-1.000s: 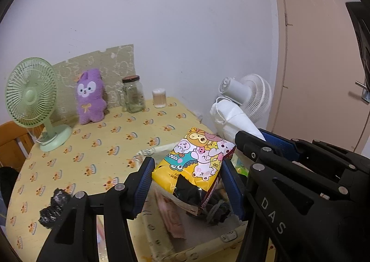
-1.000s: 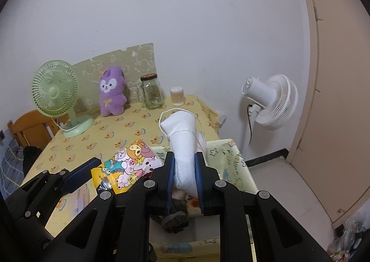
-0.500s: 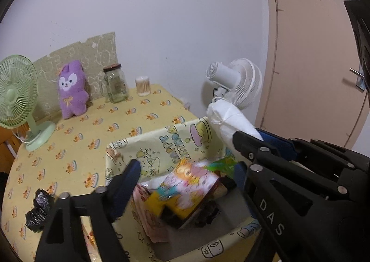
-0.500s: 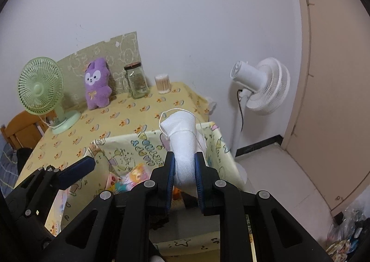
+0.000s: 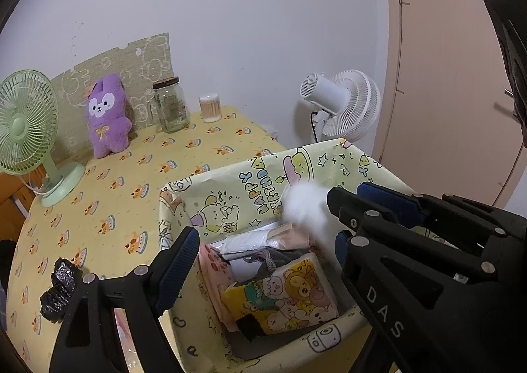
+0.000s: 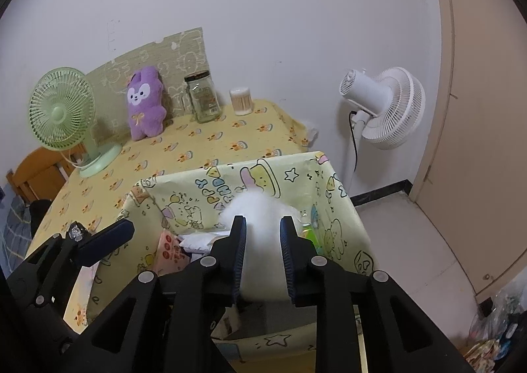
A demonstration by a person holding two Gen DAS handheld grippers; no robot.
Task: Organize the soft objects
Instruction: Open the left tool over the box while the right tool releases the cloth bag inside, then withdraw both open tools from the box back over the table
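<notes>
A yellow cartoon-print storage box (image 5: 230,188) stands at the table's near right edge, also in the right wrist view (image 6: 184,191). A yellow cartoon packet (image 5: 283,297) lies inside it among pink and white soft packs. My left gripper (image 5: 260,261) is open and empty above the box. My right gripper (image 6: 262,252) has its jaws parted, with a blurred white cloth bundle (image 6: 260,228) between them over the box; the bundle also shows in the left wrist view (image 5: 304,208).
On the yellow tablecloth (image 5: 138,175) stand a green desk fan (image 5: 26,129), a purple plush bunny (image 5: 107,114), a glass jar (image 5: 169,104) and a cotton-swab pot (image 5: 209,108). A crumpled black bag (image 5: 61,287) lies near left. A white floor fan (image 6: 385,109) stands right.
The left gripper opened and the yellow packet dropped into the box. The right gripper's jaws spread apart and the white bundle, blurred, has sunk lower toward the box.
</notes>
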